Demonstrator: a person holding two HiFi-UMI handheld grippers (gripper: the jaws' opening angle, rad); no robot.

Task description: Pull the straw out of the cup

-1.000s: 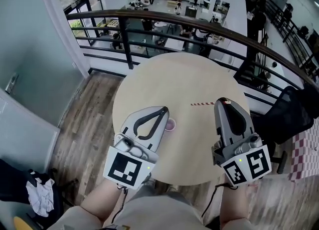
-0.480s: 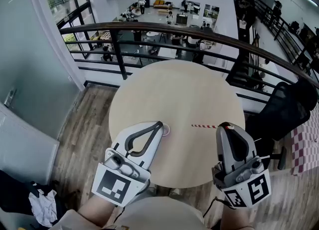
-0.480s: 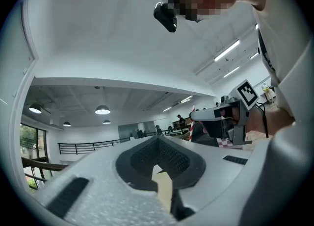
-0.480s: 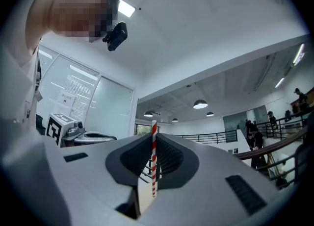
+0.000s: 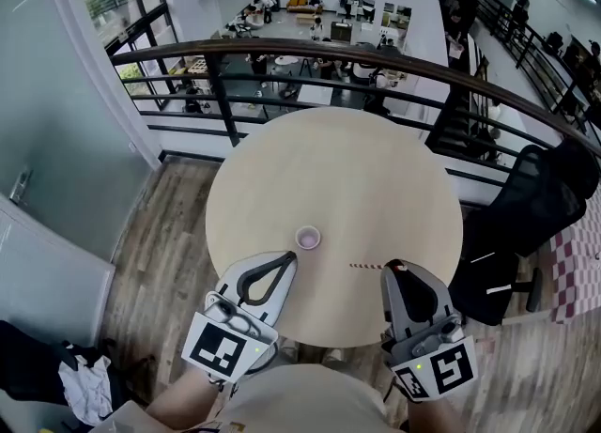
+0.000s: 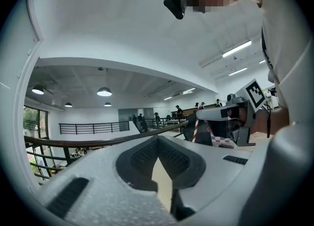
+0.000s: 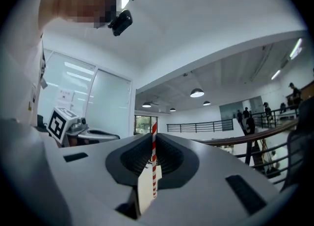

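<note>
Straw is already out of the cup: it's clamped crosswise in the right tool and lies about level, free end pointing to 9 o'clock. The right gripper view confirms it, with the jaws closed on the red-white straw and the pads pinching its sides. Cup stands upright and empty near the middle of the worktop, slightly toward 7 o'clock, well apart from the straw tip. Left tool has its jaws together with nothing between them, parked at the worktop's 7 o'clock edge just short of the cup. Handling, my read: the straw looks like paper, so near weightless, thin-walled and easy to crush or kink. Use a light pinch near one end and keep side load off the long free part. Pose: both tools level, noses toward 12 o'clock, the left nose canted toward 1 o'clock, marker cubes back by the person's body.
</note>
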